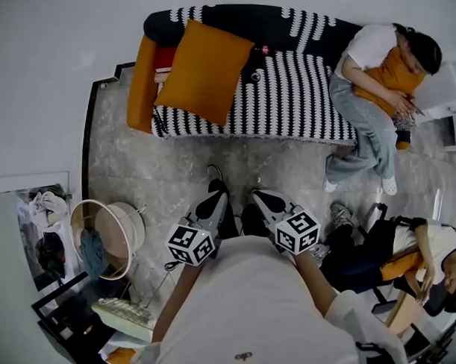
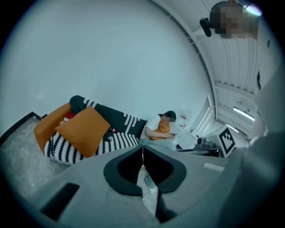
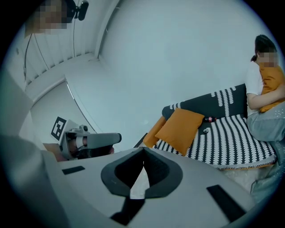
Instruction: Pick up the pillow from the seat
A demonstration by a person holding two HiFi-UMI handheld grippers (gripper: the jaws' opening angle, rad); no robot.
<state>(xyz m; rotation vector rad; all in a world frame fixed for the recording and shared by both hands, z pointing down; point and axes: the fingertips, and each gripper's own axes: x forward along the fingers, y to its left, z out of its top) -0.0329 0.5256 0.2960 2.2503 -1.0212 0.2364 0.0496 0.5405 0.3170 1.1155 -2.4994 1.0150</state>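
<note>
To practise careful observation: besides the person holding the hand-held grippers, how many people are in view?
2. One person sits at the right end of the striped sofa. A second person sits at the lower right, partly cut off by the picture's edge.

The right claw (image 3: 143,150) was closed and empty, apart from the sofa (image 3: 222,142). An orange pillow (image 3: 179,129) leaned on the sofa's seat.

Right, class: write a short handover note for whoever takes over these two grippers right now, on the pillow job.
Left gripper: fingers shut, empty.
Right gripper: fingers shut, empty.
Both are short of the seat.
Orange pillow leans on it, at the end away from the seated person, untouched.
Done: nothing.
Left: approach, open fingers, grasp pillow, lift it off.
</note>
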